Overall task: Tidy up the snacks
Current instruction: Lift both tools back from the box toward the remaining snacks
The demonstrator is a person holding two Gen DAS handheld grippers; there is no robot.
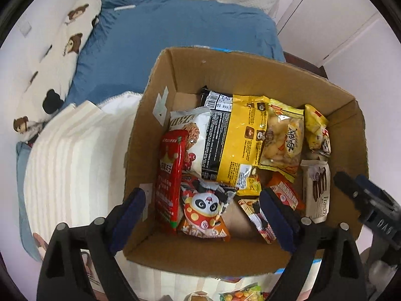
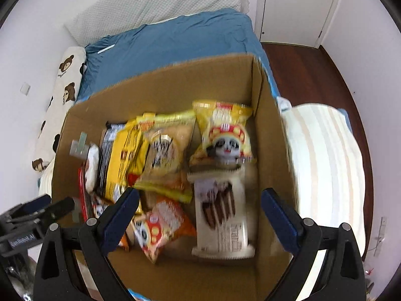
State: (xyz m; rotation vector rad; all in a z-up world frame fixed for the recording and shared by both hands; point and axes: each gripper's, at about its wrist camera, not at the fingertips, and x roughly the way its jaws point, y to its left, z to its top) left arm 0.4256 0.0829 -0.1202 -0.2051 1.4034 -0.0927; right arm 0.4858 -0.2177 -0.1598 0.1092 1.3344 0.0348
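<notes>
The left gripper (image 1: 203, 215), black-framed with blue-padded fingers, hangs over the near edge of the open brown cardboard box (image 1: 250, 75) with its jaws spread wide and nothing between them; the right gripper (image 2: 200, 215) hovers over the same box (image 2: 163, 82) from the other side, likewise spread and empty, though that view is blurred. Just below the left gripper, outside the box on the striped bedding, a small packet of multicoloured candies (image 1: 240, 294) peeks in at the frame's bottom edge. Inside the box, nearest the left gripper, lies an orange panda-print snack bag (image 1: 205, 213), with a tall red foil packet (image 1: 170, 175) standing against the left wall beside it. To the right rests a white pack of chocolate wafer sticks (image 1: 315, 188), seen also from the right wrist (image 2: 220, 215) lying flat near the right wall. Further in, a large yellow-and-black bag (image 1: 235, 140) lies over a white cookie pouch (image 1: 193, 130), and a clear yellow-trimmed bag of pale snacks (image 1: 283, 138) sits beside it. From the right wrist, a yellow panda-print bag (image 2: 225, 135) lies near the far right corner. Beyond the box spread a blue bedsheet (image 1: 160, 40) and a white bear-print pillow (image 1: 57, 57) along the wall
</notes>
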